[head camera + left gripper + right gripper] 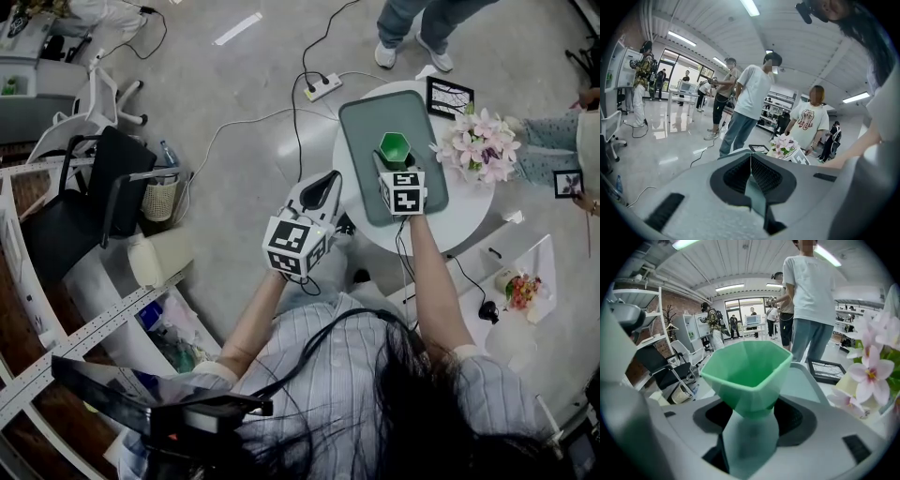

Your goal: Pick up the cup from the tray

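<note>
Right gripper clamped on tapered base of green faceted plastic cup, over grey rounded tray. Left gripper closed, empty, left of tray. Best lifted straight, upright, clear of pink flowers at right.

Round white surface carries a pink flower bouquet at its right edge and a black-framed picture at its far edge. On the grey floor: white power strip with cables attached, black office chair, mesh waste basket just beside the chair.
</note>
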`<state>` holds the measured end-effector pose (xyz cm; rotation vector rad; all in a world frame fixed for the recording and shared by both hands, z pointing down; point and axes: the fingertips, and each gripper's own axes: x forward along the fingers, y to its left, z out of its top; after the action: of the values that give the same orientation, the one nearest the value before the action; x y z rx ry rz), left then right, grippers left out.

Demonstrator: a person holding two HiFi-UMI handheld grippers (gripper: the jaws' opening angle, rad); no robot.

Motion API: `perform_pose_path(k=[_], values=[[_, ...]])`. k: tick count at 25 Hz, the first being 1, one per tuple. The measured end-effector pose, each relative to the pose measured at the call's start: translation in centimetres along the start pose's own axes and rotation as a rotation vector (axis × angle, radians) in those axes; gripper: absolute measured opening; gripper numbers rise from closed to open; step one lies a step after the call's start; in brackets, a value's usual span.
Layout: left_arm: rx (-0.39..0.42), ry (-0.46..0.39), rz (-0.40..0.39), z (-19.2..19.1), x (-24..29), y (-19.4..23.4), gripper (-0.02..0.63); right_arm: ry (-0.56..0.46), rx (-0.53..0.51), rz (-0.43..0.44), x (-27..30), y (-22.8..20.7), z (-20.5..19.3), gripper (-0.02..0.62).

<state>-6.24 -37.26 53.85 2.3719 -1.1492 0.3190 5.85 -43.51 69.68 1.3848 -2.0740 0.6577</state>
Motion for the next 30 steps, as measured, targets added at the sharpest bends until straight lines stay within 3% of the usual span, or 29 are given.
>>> perform_pose_path(k=[15, 22, 30], values=[[0.020, -0.024, -0.027, 0.5, -0.2, -2.9, 0.015, -0.145, 0.053, -0.013, -8.2, 0.6, 1.9, 0.287], [0.025, -0.028, -0.013, 0.1, -1.2, -4.1, 0.015, -0.160, 0.074, -0.006, -12.9, 1.1, 1.3, 0.288], [0.061, -0.033, -0.067, -0.6, -2.1, -8.1, 0.015, -0.173, 0.078, -0.014, -17.7, 1.4, -0.2, 0.288]])
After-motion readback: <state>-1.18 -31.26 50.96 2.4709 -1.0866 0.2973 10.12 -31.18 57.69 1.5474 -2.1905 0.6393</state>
